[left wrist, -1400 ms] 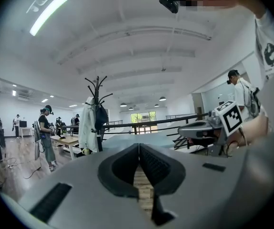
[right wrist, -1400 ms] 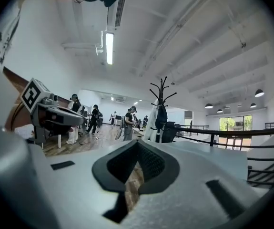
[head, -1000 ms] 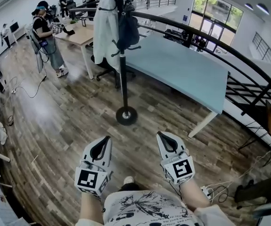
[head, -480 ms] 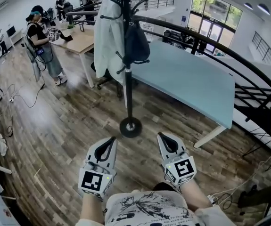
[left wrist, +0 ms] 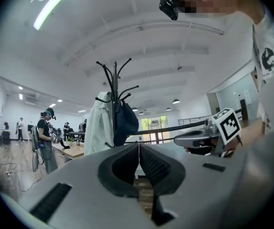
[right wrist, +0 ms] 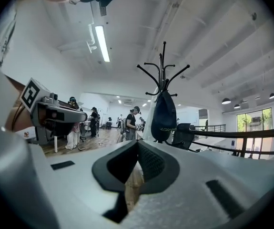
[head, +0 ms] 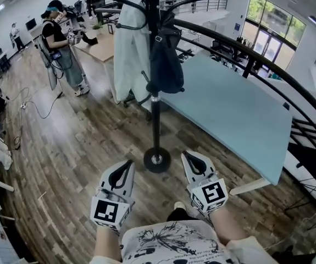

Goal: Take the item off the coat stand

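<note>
A black coat stand [head: 155, 103] rises from a round base [head: 157, 160] on the wood floor just ahead of me. A dark navy bag [head: 165, 65] hangs on its right side and a pale white coat [head: 131, 54] on its left. Both grippers are low in the head view, short of the base: the left gripper [head: 126, 164] and the right gripper [head: 186, 155], each shut with nothing between the jaws. The left gripper view shows the stand [left wrist: 115, 104], coat [left wrist: 99, 125] and bag [left wrist: 126, 123] ahead; the right gripper view shows the bag [right wrist: 164, 116] on the stand.
A long light blue table [head: 229, 106] stands right behind the stand, with a curved black railing [head: 267, 76] beyond it. A person in dark clothes [head: 61, 48] stands by a wooden desk [head: 100, 43] at back left. Cables lie on the floor at left.
The coat stand has come nearer and stands larger in view; its base now lies just beyond the two grippers. Both grippers stay shut and keep their place in the frame.
</note>
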